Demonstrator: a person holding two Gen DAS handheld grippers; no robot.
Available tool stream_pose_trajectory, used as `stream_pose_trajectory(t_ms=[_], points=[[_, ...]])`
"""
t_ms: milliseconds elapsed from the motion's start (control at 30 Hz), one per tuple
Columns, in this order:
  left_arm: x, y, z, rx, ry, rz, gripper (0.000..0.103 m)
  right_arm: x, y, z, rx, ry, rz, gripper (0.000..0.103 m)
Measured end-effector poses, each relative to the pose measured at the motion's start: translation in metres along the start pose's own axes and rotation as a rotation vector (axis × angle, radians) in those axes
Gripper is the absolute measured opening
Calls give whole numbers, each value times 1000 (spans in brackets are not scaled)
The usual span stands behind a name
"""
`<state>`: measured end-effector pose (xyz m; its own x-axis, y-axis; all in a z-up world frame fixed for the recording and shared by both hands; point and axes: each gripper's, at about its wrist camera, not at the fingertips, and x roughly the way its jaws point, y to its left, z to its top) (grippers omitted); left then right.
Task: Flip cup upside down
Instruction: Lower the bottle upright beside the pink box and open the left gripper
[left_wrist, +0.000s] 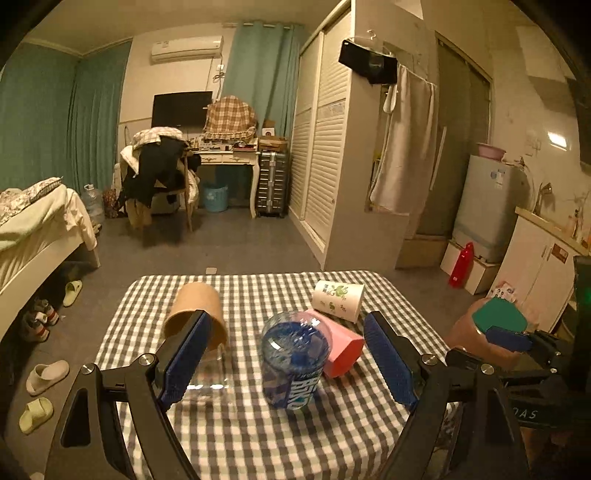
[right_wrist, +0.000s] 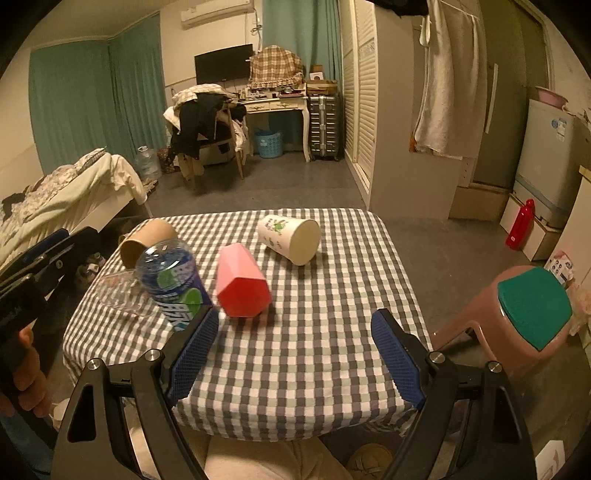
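Several cups lie on their sides on the checked table (left_wrist: 236, 435) (right_wrist: 314, 354): a brown paper cup (left_wrist: 197, 310) (right_wrist: 147, 240), a clear glass (left_wrist: 210, 376) (right_wrist: 118, 291), a blue-labelled plastic cup (left_wrist: 293, 358) (right_wrist: 171, 280), a pink faceted cup (left_wrist: 341, 349) (right_wrist: 240, 288) and a white printed paper cup (left_wrist: 338, 299) (right_wrist: 291, 238). My left gripper (left_wrist: 284, 362) is open, its fingers either side of the blue cup and apart from it. My right gripper (right_wrist: 295, 358) is open and empty over the table's near part, below the pink cup.
A brown stool with a green top (right_wrist: 528, 314) (left_wrist: 491, 332) stands right of the table. A bed (right_wrist: 66, 195) is at the left, slippers (left_wrist: 44, 376) on the floor. A red bottle (right_wrist: 521, 229) and a cabinet are at the right.
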<state>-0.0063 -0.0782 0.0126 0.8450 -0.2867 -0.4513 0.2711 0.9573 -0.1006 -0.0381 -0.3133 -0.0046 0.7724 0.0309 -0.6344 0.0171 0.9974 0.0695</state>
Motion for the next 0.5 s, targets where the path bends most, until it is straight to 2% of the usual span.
stream_pose_trajectory(t_ms=[500], points=[[-18, 30, -38, -27, 102, 124, 87, -12, 39, -11, -73, -41, 54, 85]])
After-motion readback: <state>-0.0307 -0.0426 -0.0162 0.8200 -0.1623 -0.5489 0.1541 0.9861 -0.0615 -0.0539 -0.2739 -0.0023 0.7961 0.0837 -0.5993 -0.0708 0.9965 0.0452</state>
